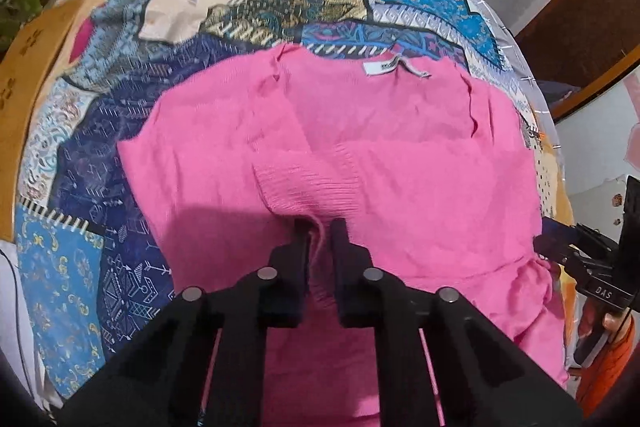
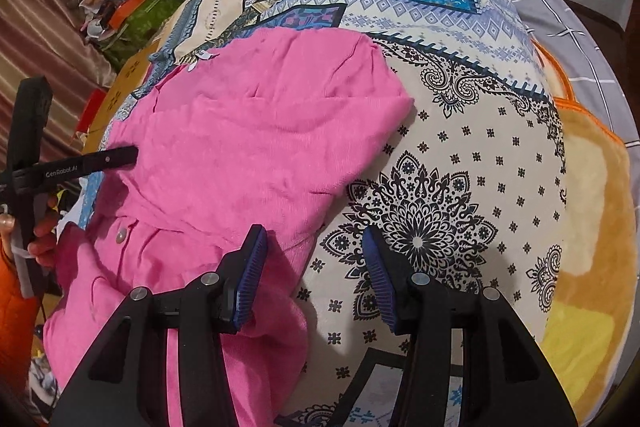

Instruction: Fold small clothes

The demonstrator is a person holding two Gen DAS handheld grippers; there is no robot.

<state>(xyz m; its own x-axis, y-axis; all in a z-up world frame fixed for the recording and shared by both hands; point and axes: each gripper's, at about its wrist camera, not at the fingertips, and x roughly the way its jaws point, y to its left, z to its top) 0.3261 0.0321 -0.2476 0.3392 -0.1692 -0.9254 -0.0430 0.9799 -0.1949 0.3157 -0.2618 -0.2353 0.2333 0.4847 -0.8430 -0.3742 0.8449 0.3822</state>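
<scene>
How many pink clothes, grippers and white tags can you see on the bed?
Pink clothes: 1, the pink top
Grippers: 2, the left gripper pinching the pink top and the right gripper open
White tags: 1, the white tag at the collar
Total: 4

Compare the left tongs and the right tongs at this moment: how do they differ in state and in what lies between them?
1. The left tongs are shut, pinching a fold of the pink garment; the right tongs stand open, gripping nothing.
2. The left tongs sit over the middle of the garment; the right tongs straddle its edge, with the patterned bedspread showing between them.
Shared: both are black, hand-held, and angled down at the bed.
</scene>
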